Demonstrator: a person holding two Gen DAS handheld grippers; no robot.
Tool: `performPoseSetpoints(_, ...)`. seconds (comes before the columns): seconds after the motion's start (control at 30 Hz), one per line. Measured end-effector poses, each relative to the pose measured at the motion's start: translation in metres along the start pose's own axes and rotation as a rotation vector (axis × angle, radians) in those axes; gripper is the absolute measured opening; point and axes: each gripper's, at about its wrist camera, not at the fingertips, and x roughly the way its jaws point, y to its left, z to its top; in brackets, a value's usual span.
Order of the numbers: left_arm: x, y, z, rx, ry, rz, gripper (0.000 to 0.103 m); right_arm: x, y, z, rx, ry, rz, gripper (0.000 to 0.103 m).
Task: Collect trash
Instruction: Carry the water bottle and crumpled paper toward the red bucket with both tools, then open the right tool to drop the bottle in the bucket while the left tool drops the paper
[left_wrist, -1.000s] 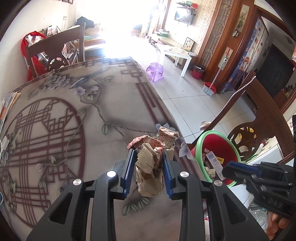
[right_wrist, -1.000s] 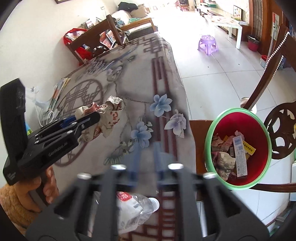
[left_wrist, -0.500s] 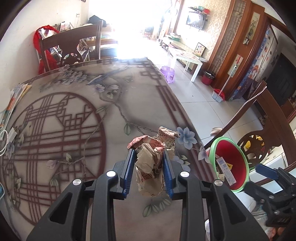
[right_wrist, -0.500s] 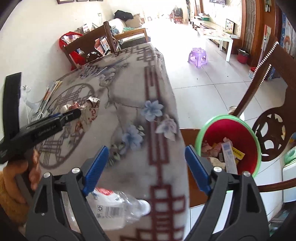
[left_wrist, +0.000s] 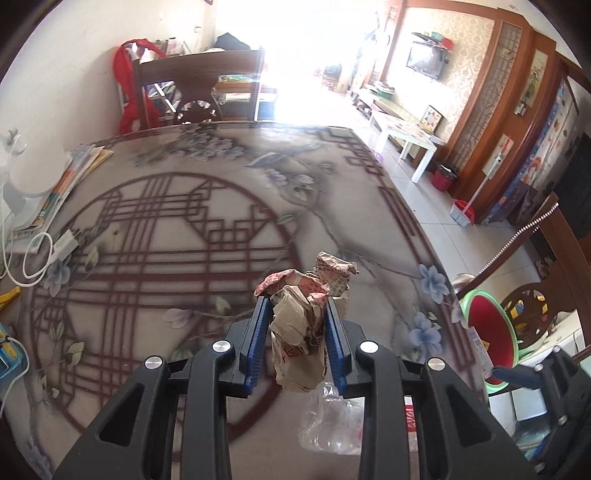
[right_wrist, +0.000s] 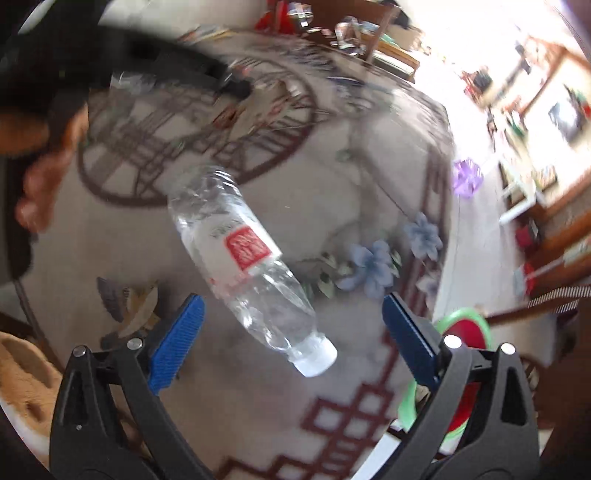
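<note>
The left hand-held gripper (left_wrist: 295, 325) clamps a crumpled paper wad (left_wrist: 301, 325) above the counter (left_wrist: 166, 229). The right hand-held gripper (right_wrist: 291, 325) gapes wide over a clear plastic bottle (right_wrist: 247, 266) lying near the counter's right edge, beside the red bin (left_wrist: 489, 325).

A clear plastic water bottle (right_wrist: 248, 266) lies on the flower-patterned dining table (left_wrist: 207, 229), between the right gripper's (right_wrist: 291, 317) fingers; the green-rimmed red bin (left_wrist: 493, 334) stands beyond the table's right edge.
</note>
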Motion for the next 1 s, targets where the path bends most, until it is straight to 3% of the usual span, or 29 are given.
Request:
performPoseSetpoints(0.1, -0.002, 0.013, 0.001, -0.016, -0.01, 0.014, 0.027, 0.034, 0.024, 0.019, -0.102, 0.053, -0.026, 0.095)
performPoseSetpoints(0.17, -0.003, 0.019, 0.002, -0.023, -0.014, 0.018, 0.027, 0.055, 0.033, 0.027, -0.142, 0.103, -0.032, 0.087)
performPoseSetpoints(0.2, -0.005, 0.022, 0.002, -0.027, -0.018, 0.02, 0.027, 0.061, 0.034, 0.029, -0.138, 0.125, -0.02, 0.061)
performPoseSetpoints(0.23, -0.006, 0.023, 0.002, -0.027, -0.02, 0.022, 0.027, 0.067, 0.033, 0.03, -0.115, 0.149, 0.001, 0.057)
performPoseSetpoints(0.37, -0.01, 0.025, 0.003, -0.024, -0.03, 0.025, 0.027, 0.053, 0.005, 0.026, 0.066, 0.112, 0.101, 0.055)
performPoseSetpoints(0.53, -0.006, 0.006, 0.006, -0.01, -0.021, -0.004, 0.027, 0.015, -0.053, 0.0, 0.294, 0.045, 0.106, 0.054)
performPoseSetpoints(0.7, 0.007, -0.046, 0.011, 0.056, 0.007, -0.089, 0.027, -0.013, -0.127, -0.054, 0.525, 0.022, 0.019, 0.054)
performPoseSetpoints(1.0, 0.051, -0.203, 0.013, 0.282, 0.098, -0.311, 0.027, -0.022, -0.24, -0.16, 0.914, 0.051, -0.121, 0.054)
